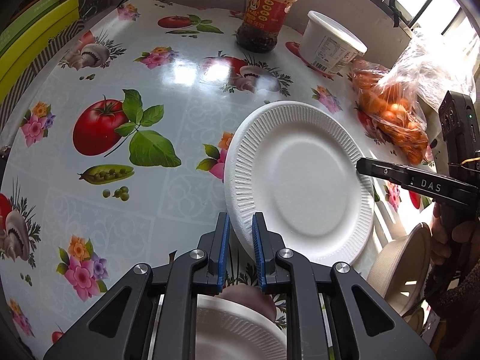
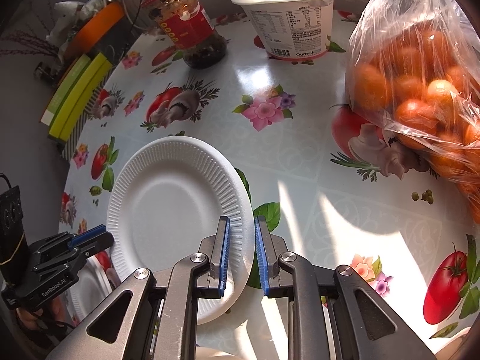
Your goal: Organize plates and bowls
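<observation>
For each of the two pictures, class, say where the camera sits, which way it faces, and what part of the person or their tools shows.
Left wrist: on the left gripper, facing steeply down at the white plate; the right gripper and a hand show.
Right wrist: on the right gripper, facing down at the same plate; the left gripper shows.
Shared: plate, sauce jar, white tub, bag of oranges, patterned table.

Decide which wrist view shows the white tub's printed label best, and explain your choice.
The right wrist view: the tub stands near and upright there, its nutrition table, barcode and brand line facing the lens. In the left wrist view the tub is smaller and tilted by the fisheye, its print too fine to read.
</observation>
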